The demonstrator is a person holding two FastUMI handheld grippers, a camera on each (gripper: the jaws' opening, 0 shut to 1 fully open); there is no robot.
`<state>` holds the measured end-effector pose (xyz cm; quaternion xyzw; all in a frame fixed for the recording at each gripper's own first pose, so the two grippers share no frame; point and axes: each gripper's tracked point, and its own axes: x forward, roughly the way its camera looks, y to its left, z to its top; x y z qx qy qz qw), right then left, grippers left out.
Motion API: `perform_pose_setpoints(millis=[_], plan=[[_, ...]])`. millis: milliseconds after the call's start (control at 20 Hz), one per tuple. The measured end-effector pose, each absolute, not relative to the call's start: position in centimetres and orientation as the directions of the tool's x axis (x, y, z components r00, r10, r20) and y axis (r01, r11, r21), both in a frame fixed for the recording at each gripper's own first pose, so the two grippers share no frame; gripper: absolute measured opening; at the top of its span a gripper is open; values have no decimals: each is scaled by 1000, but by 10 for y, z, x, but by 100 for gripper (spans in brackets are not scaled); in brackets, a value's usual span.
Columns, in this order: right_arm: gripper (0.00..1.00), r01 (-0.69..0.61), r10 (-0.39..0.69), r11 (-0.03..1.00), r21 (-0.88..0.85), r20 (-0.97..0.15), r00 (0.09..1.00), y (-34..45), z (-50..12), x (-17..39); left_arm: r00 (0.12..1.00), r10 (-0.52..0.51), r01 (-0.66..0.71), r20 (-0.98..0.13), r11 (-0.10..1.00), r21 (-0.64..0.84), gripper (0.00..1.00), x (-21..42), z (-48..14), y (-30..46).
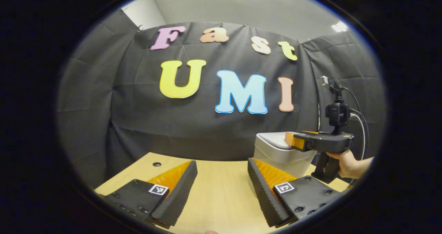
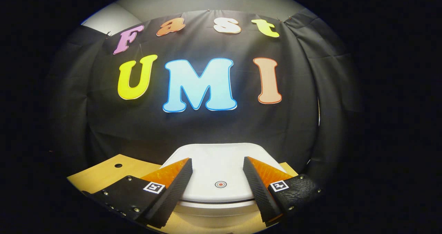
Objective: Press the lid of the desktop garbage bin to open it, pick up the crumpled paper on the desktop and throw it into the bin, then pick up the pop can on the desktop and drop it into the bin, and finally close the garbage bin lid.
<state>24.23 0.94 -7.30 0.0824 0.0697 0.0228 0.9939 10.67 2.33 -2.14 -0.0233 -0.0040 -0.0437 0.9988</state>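
So nothing is done yet: the bin (image 2: 221, 189) lies just under the right gripper (image 2: 217, 165), lid (image 2: 221, 171) down, fingers spread and empty. The left gripper (image 1: 222, 166), also spread, holds nothing over the table (image 1: 221, 192).

Overhead ceiling lights (image 1: 340, 26), even brightness; sharp focus; strong fisheye bending at edges.

Your right gripper (image 2: 217, 165) hangs over the bin's lid (image 2: 221, 168); the bin (image 1: 281, 154) stands on the table (image 1: 221, 192), right of your left gripper (image 1: 222, 166).
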Motion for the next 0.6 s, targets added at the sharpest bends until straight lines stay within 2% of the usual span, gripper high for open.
perform_pose_setpoints(millis=[300,600], plan=[[95,-33,51,984,175,-97,994,10,-77,240,994,-106,107,17,994,-37,96,118,-19,23],[95,-29,48,986,165,-112,993,11,-83,240,993,-120,120,17,992,-33,96,127,-19,30]])
